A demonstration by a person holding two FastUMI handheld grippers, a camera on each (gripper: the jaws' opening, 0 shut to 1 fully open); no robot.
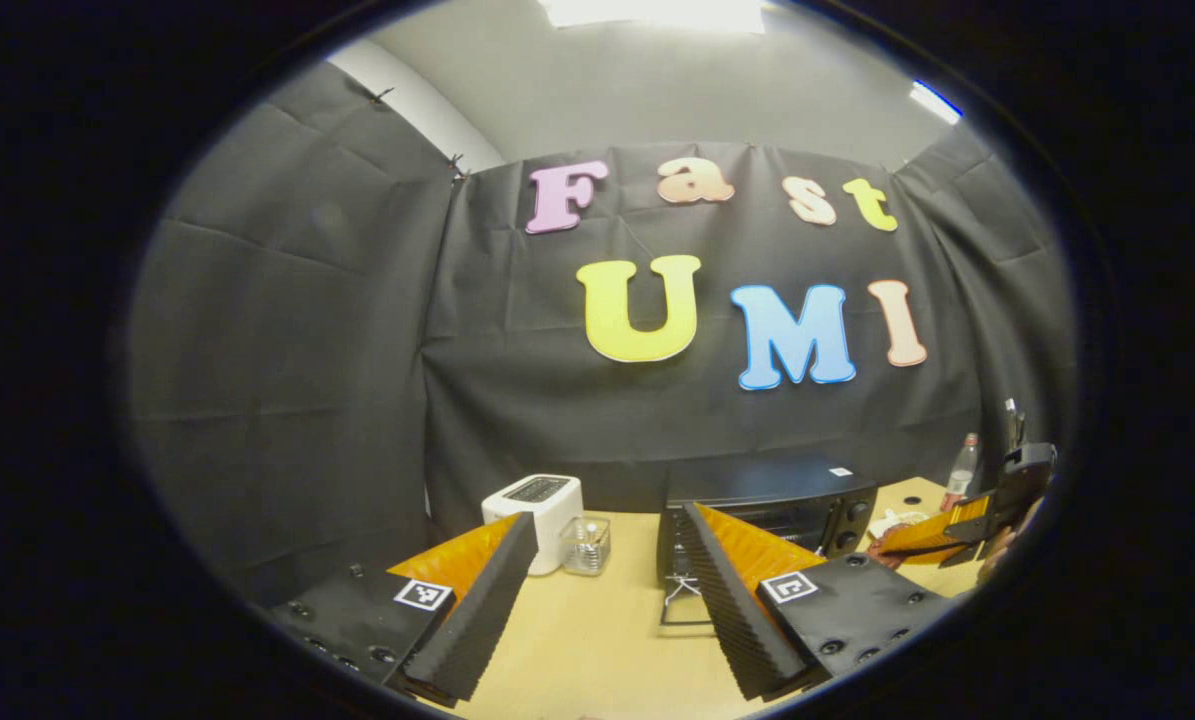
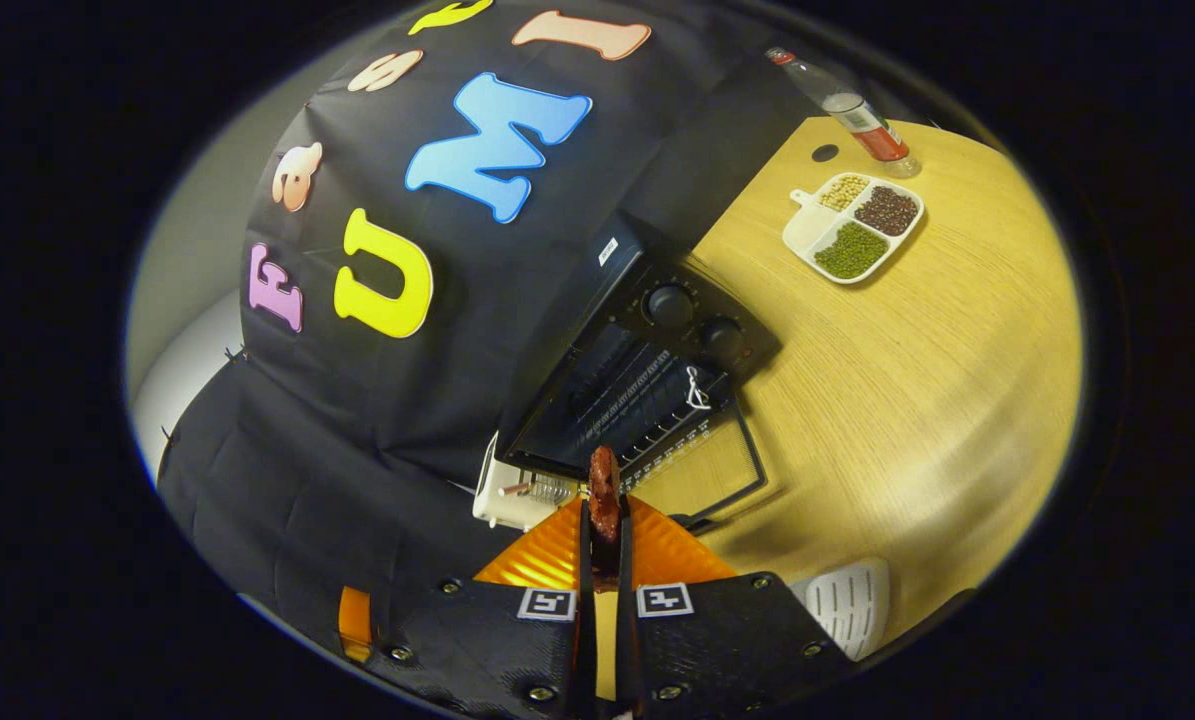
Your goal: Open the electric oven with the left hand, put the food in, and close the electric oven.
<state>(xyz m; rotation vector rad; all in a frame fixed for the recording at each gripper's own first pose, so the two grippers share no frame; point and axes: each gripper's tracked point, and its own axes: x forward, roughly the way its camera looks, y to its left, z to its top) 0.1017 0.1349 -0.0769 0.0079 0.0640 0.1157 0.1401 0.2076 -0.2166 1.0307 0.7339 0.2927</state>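
The black electric oven (image 1: pixel 772 492) stands at the back of the wooden table, its glass door (image 1: pixel 683 604) folded down flat in front. My left gripper (image 1: pixel 607 520) is open and holds nothing, hovering ahead of the oven's left side. My right gripper (image 1: pixel 902 545) shows at the far right beside the oven. In the right gripper view, the right gripper (image 2: pixel 604 528) is shut on a reddish-brown piece of food (image 2: pixel 604 487), held upright just outside the open oven (image 2: pixel 647 365). The wire rack inside shows above the lowered door (image 2: pixel 727 468).
A white toaster (image 1: pixel 535 508) and a small clear container (image 1: pixel 587 545) stand left of the oven. To its right are a divided plate of beans (image 2: pixel 852 225), a bottle (image 2: pixel 852 105) and a white slotted object (image 2: pixel 845 597) near the table's front edge.
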